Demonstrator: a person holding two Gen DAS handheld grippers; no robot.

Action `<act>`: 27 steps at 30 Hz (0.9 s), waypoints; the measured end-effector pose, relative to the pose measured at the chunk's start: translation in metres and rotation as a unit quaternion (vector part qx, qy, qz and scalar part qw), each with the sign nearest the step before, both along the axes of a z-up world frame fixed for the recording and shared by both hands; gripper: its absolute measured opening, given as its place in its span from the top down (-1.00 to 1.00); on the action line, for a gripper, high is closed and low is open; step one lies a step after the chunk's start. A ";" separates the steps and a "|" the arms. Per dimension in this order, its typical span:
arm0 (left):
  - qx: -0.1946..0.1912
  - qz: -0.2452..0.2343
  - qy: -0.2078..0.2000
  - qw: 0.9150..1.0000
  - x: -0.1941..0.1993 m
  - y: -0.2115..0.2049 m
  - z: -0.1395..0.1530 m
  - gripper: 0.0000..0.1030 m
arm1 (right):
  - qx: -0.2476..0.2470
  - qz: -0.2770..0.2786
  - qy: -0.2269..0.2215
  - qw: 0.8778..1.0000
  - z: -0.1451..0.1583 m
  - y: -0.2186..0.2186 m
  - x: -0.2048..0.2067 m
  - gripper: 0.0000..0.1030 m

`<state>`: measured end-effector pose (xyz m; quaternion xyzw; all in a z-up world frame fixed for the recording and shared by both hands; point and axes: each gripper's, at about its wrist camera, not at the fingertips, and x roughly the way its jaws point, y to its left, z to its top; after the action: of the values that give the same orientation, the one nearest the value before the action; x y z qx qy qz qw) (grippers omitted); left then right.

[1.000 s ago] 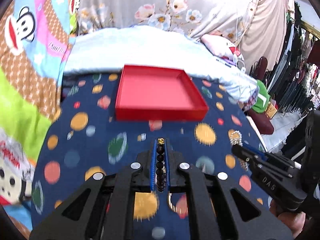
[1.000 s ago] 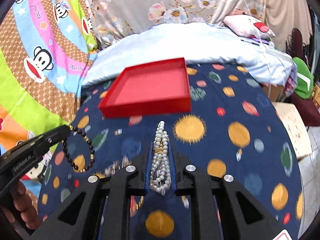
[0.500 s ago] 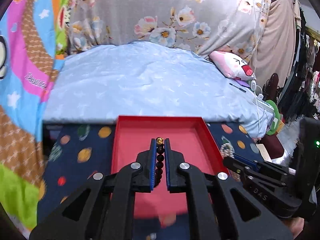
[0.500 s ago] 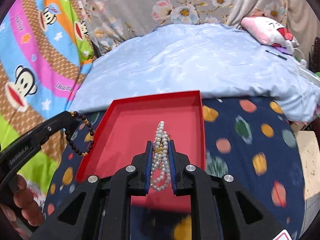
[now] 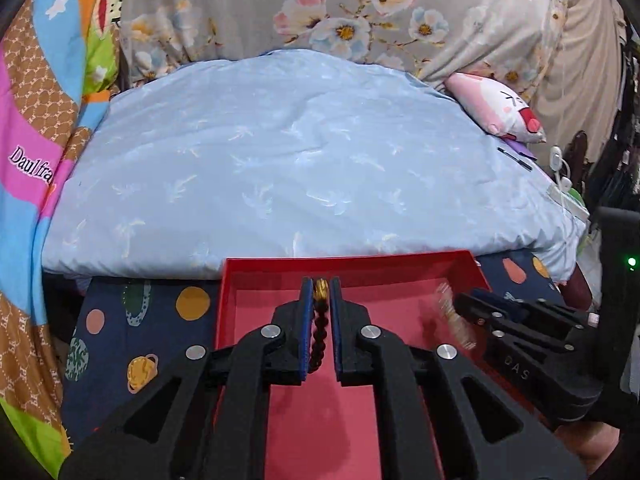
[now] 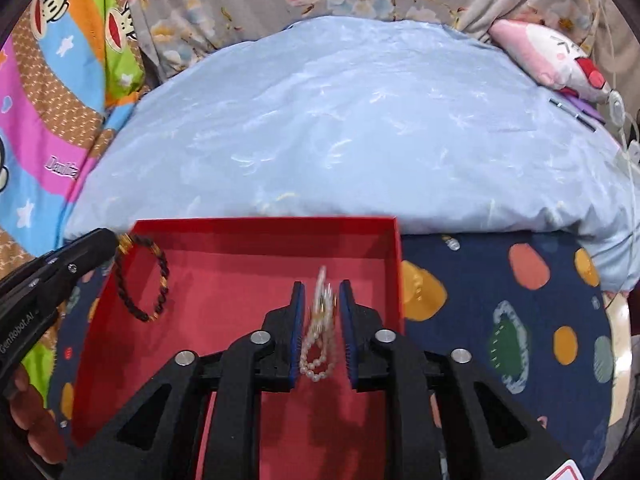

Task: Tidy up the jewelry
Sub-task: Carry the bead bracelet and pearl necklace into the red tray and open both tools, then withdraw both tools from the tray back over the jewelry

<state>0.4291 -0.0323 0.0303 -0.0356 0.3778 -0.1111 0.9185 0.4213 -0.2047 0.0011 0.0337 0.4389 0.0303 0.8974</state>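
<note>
A shallow red tray lies on the dark spotted cloth, and both grippers hang over it. My left gripper is shut on a dark beaded bracelet with a gold bead; in the right wrist view the bracelet dangles over the tray's left part. My right gripper has its jaws parted, and a blurred white pearl bracelet hangs loose between them above the tray's right part. In the left wrist view it is a blur at the right gripper's tip.
A light blue quilt rises just behind the tray. A pink plush pillow lies at the back right. Bright cartoon fabric hangs on the left. The spotted cloth stretches to the tray's right.
Both grippers moved forward from over the spotted cloth to over the red tray. The right jaws have parted and the pearl bracelet now slips loose. The left still grips the dark bracelet.
</note>
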 end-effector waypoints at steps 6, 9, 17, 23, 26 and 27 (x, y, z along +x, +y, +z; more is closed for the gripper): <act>0.013 0.034 -0.020 0.999 -0.015 0.017 0.013 0.15 | -0.025 -0.013 -0.047 0.999 0.024 -0.011 -0.022 0.24; 0.024 0.040 -0.034 0.998 -0.039 0.027 0.027 0.08 | -0.023 -0.015 -0.063 0.998 0.042 -0.017 -0.052 0.10; 0.051 0.058 -0.040 0.996 -0.142 0.046 0.043 -0.21 | -0.020 -0.017 -0.073 0.997 0.061 -0.030 -0.176 -0.02; 0.060 0.070 -0.013 0.996 -0.222 0.056 0.017 -0.22 | -0.030 -0.024 -0.047 0.998 0.044 -0.031 -0.263 -0.03; 0.050 0.072 0.013 0.996 -0.251 0.060 0.000 -0.22 | -0.009 -0.025 -0.020 0.999 0.029 -0.031 -0.296 -0.02; 0.047 0.075 0.023 0.996 -0.261 0.062 -0.007 -0.22 | -0.002 -0.024 -0.013 1.000 0.026 -0.030 -0.303 -0.03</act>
<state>0.1679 0.0296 0.0236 -0.0234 0.3996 -0.0230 0.9161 0.1180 -0.2349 0.0268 0.0419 0.4265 0.0079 0.9035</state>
